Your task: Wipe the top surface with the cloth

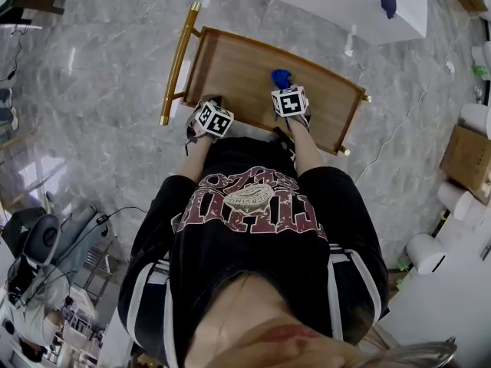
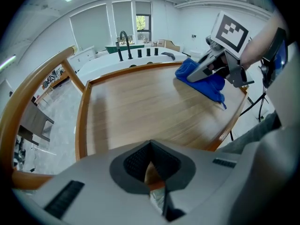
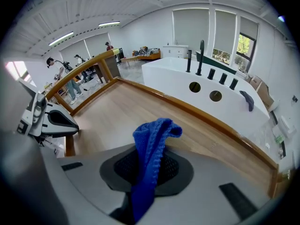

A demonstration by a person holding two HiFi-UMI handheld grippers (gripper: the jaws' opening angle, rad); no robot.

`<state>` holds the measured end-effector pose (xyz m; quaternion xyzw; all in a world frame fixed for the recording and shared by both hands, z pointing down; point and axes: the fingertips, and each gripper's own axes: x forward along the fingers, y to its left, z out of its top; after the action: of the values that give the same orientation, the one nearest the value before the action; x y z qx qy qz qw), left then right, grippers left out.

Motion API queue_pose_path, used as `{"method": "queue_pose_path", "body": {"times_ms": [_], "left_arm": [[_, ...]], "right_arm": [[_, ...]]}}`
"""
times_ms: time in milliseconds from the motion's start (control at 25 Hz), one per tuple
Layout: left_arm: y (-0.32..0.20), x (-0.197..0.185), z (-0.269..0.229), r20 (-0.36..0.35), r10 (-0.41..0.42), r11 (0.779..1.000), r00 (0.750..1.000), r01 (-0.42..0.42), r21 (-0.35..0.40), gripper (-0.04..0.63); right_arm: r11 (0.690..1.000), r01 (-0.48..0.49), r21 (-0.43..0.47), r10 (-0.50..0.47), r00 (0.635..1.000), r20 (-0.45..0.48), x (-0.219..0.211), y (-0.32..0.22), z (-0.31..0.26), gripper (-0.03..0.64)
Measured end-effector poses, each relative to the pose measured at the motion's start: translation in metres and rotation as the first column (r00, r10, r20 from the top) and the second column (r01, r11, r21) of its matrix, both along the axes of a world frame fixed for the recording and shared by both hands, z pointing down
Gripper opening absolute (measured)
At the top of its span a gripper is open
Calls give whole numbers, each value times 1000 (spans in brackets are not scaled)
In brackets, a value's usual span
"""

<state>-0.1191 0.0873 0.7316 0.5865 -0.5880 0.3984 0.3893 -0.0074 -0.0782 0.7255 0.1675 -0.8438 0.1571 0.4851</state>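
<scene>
The grey marble floor (image 1: 100,67) is spreading round everything in the head view, veined and glossy; only the two gripper views are showing the room above it, with strip lights and tall windows. The white island (image 3: 206,78) is standing beyond the wooden counter, smooth and hard, carrying black taps and two round holes; the right gripper view is giving its top plainly, while the head view is catching just a corner. The wooden counter (image 1: 245,75) is lying under both hands, a rectangular top of pale straight-grained wood inside a raised, darker rim; the head view alone is showing the brass-coloured bar handle (image 1: 178,60) along its left end, shiny and round.

The left tongs (image 2: 149,165) are sitting at the near edge; the left gripper view is showing the ribbed dark pads brought nearly together on the near rim (image 2: 153,185), a wedge of wood filling the narrow gap; the head view is showing only the marker cube there. The right tongs (image 3: 150,168) are clamping down on the cloth (image 3: 152,139), with the pads pressing on its folds; the cloth is blue, chunky and knitted, rising in a soft loop from the pads. The left gripper view is adding what the right cannot: the cloth's loose end is lying on the wood near the counter's right rim.
</scene>
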Motion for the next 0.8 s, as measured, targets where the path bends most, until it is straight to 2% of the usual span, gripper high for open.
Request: {"method": "queue_pose_path", "body": {"times_ms": [560,800], "left_arm": [[24,-21,0,-6,-128,992,992,128,16,49],[31,-22,-2,-11,-145,989,989,146,30,49]], "right_arm": [[988,156,-8,-155,987,37,-57,21,0,64],[975,224,-4,-224,974,47,-80,35,0,64]]}}
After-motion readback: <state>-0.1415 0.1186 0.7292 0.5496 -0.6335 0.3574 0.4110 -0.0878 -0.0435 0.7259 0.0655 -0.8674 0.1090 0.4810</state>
